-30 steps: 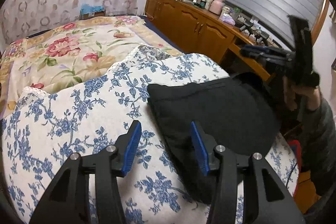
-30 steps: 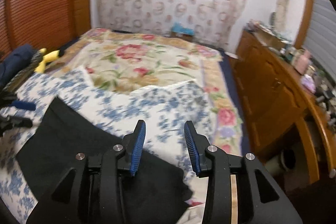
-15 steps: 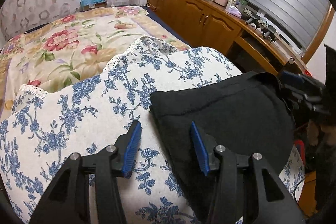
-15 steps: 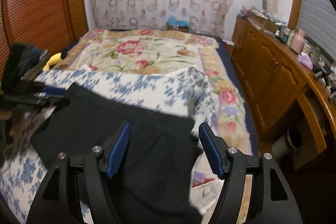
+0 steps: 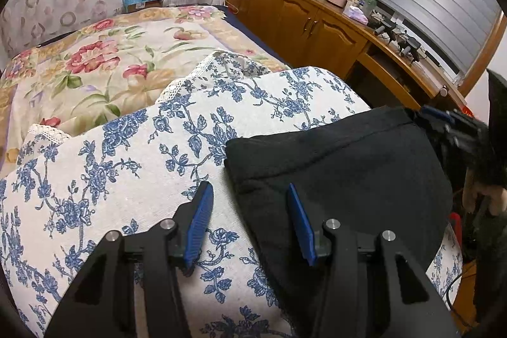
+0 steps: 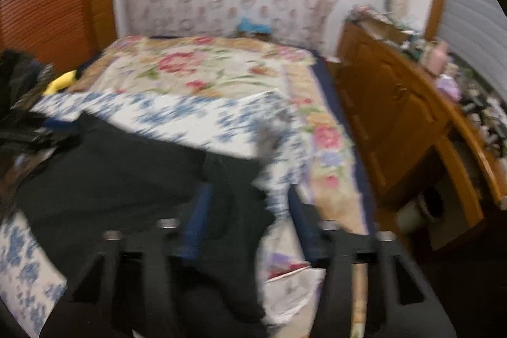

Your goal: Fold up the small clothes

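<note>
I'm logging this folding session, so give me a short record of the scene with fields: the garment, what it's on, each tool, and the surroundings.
garment: black garment, lying spread out, not yet neatly folded
surface: blue-flowered cover on the bed, with a floral bedspread beyond
left tool: left tool open, straddling the garment's left edge, nothing gripped
right tool: right tool open over the garment's near corner; view blurred
surroundings: wooden cabinet along the bed's right side, cluttered on top

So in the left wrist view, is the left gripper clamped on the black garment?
No, the left gripper is open, its blue pads spread over the black garment edge and the blue floral cover.
</note>
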Demonstrator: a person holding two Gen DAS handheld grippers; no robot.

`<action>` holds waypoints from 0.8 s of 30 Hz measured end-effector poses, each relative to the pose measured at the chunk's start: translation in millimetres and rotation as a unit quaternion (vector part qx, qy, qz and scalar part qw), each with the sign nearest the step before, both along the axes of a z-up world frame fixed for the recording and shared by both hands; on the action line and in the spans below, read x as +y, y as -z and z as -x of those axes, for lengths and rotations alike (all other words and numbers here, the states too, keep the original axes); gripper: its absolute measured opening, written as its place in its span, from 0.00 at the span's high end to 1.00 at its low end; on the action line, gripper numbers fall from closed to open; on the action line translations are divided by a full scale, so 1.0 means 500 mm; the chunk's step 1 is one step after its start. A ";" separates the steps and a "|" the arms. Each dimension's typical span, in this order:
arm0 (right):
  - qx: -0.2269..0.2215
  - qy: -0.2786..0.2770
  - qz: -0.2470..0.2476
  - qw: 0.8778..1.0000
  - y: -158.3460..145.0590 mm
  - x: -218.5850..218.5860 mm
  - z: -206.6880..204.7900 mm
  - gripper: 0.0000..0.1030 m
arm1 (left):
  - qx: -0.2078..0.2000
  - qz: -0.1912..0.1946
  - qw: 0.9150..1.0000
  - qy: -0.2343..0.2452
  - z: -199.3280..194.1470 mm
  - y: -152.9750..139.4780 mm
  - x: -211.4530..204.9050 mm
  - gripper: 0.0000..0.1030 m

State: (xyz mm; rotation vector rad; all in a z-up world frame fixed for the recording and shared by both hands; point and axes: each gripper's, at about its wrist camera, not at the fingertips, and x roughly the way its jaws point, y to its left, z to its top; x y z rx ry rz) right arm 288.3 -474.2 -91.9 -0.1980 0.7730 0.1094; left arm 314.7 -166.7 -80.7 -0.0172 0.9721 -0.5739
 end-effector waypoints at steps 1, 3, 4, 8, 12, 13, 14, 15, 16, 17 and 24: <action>-0.005 0.011 0.013 1.000 -0.003 -0.008 -0.005 0.76 | 0.000 -0.001 1.000 -0.001 0.001 -0.001 0.000 0.54; -0.012 0.033 0.027 0.999 -0.010 -0.031 -0.017 0.76 | 0.000 0.001 1.000 -0.001 0.000 0.001 0.000 0.54; -0.012 0.038 0.024 0.999 -0.015 -0.040 -0.021 0.76 | -0.001 0.000 1.000 0.000 0.001 -0.001 0.000 0.54; -0.021 0.050 0.008 0.998 -0.030 -0.058 -0.013 0.50 | -0.001 0.002 1.000 -0.001 -0.006 0.003 -0.002 0.53; -0.013 0.034 -0.041 0.999 -0.021 -0.055 -0.004 0.34 | -0.001 0.005 1.000 -0.003 -0.013 0.004 -0.004 0.53; -0.006 0.030 -0.048 0.998 -0.012 -0.051 -0.006 0.31 | -0.002 0.005 1.000 -0.004 -0.015 0.004 -0.006 0.53; 0.004 0.025 -0.056 0.998 -0.002 -0.048 -0.010 0.31 | -0.002 0.005 1.000 -0.004 -0.016 0.004 -0.006 0.53; 0.016 0.022 -0.060 0.998 0.011 -0.044 -0.014 0.30 | -0.002 0.004 1.000 -0.004 -0.016 0.004 -0.007 0.53; 0.022 0.023 -0.059 0.998 0.021 -0.038 -0.017 0.30 | -0.003 0.004 1.000 -0.004 -0.017 0.004 -0.009 0.53; 0.024 0.022 -0.059 0.998 0.026 -0.032 -0.018 0.30 | -0.003 0.006 1.000 -0.004 -0.017 0.004 -0.011 0.53; 0.042 0.015 -0.103 0.994 0.044 -0.047 -0.024 0.30 | -0.002 0.019 1.000 0.006 -0.013 0.004 -0.025 0.56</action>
